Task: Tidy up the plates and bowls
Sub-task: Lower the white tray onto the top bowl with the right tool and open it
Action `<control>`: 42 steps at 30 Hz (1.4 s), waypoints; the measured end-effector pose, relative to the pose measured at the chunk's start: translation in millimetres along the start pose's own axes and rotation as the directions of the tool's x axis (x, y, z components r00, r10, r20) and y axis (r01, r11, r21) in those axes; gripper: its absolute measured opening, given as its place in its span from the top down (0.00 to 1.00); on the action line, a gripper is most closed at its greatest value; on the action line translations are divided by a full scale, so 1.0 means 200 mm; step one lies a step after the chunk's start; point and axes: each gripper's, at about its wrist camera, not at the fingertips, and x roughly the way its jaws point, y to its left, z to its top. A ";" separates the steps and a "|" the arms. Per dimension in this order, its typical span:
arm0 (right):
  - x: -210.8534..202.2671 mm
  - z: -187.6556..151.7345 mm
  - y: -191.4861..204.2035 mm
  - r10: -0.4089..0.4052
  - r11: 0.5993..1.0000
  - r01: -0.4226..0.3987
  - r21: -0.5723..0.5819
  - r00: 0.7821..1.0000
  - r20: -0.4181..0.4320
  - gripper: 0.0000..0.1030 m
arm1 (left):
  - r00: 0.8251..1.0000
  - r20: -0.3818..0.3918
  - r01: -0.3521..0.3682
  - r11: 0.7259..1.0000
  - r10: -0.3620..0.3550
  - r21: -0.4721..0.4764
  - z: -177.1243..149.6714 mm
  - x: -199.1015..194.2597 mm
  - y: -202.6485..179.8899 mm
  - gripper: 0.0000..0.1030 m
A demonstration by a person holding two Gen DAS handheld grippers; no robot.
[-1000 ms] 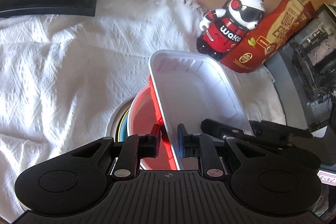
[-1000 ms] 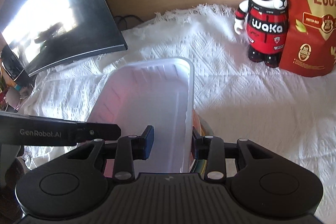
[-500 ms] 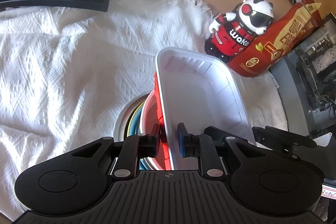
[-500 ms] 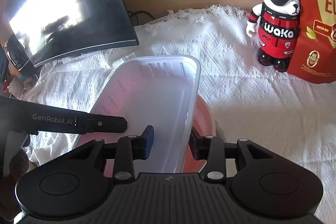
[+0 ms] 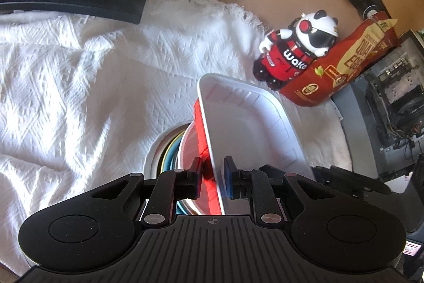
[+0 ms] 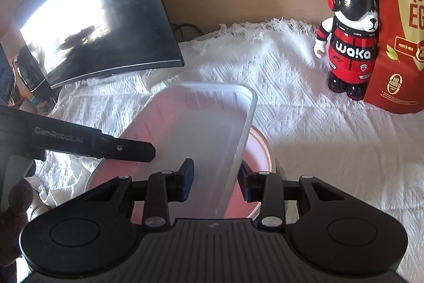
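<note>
Left wrist view first: the left gripper point(image 5: 213, 178) is pinched onto the long side wall of a white rectangular tray point(image 5: 246, 129), black pads pressing either side of that edge, and there's a red tray point(image 5: 202, 139) nested under the white one, its red wall showing right at the clamped edge. Both trays sit tilted over a stack of round bowls point(image 5: 172, 150); a pinkish-red one is on top with blue and yellow rims peeking out beneath, and a white rim under those. Over in the right wrist view, the right gripper point(image 6: 216, 178) is clamped on the opposite long wall of the same white tray point(image 6: 201, 129), one pad inside the tray and one outside. The left gripper's finger point(image 6: 124, 149) pokes in from the left onto the tray's far side. A pink bowl point(image 6: 258, 150) sits just under the tray's right edge. Everything rests on a white textured cloth point(image 6: 304, 123). Further back there's a panda figurine point(image 6: 349, 39) in a red suit standing right against a red snack bag point(image 6: 397, 44), and a dark curved monitor point(image 6: 92, 12) off to the left by the beige wall.
</note>
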 end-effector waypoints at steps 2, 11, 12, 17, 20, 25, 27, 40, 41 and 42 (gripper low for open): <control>-0.01 0.00 0.01 0.002 1.000 -0.002 -0.009 1.000 0.000 0.64 | 1.000 -0.008 -0.009 1.000 0.009 -0.006 -0.01 0.01 0.01 0.82; 0.01 -0.02 0.01 0.001 1.000 -0.001 -0.020 1.000 -0.026 0.64 | 0.999 -0.032 0.001 1.000 -0.001 -0.022 -0.04 0.02 0.02 0.82; 0.01 -0.02 0.01 -0.001 1.000 0.001 -0.019 1.000 -0.028 0.64 | 1.000 -0.028 0.007 1.000 -0.007 -0.024 -0.04 0.01 0.02 0.82; -0.02 -0.03 0.01 -0.004 1.000 0.003 -0.020 1.000 -0.019 0.64 | 1.000 0.001 0.018 0.999 -0.018 -0.034 -0.03 -0.05 0.01 0.82; -0.03 -0.03 0.02 -0.005 1.000 0.004 -0.022 1.000 -0.015 0.64 | 1.000 0.009 0.022 0.999 -0.022 -0.036 -0.02 -0.06 0.00 0.82; -0.03 -0.02 0.05 -0.016 0.999 0.015 -0.037 1.000 -0.005 0.64 | 1.000 0.013 0.005 0.999 -0.004 -0.040 -0.02 -0.04 0.00 0.82; -0.03 -0.01 0.05 -0.013 0.999 0.013 -0.040 1.000 -0.004 0.64 | 1.000 0.019 0.005 0.999 -0.004 -0.050 -0.01 -0.04 0.02 0.82; -0.03 0.02 0.01 -0.008 1.000 0.008 -0.007 1.000 -0.002 0.64 | 1.000 0.025 0.007 0.998 -0.006 -0.056 0.01 -0.04 0.01 0.82; -0.03 0.01 0.02 -0.012 1.000 0.012 -0.009 1.000 0.001 0.64 | 1.000 0.024 0.006 0.999 -0.005 -0.054 0.01 -0.04 0.01 0.82; -0.04 0.01 0.02 -0.015 1.000 0.015 -0.009 1.000 0.004 0.64 | 1.000 0.025 0.007 0.999 -0.006 -0.052 0.01 -0.04 0.00 0.82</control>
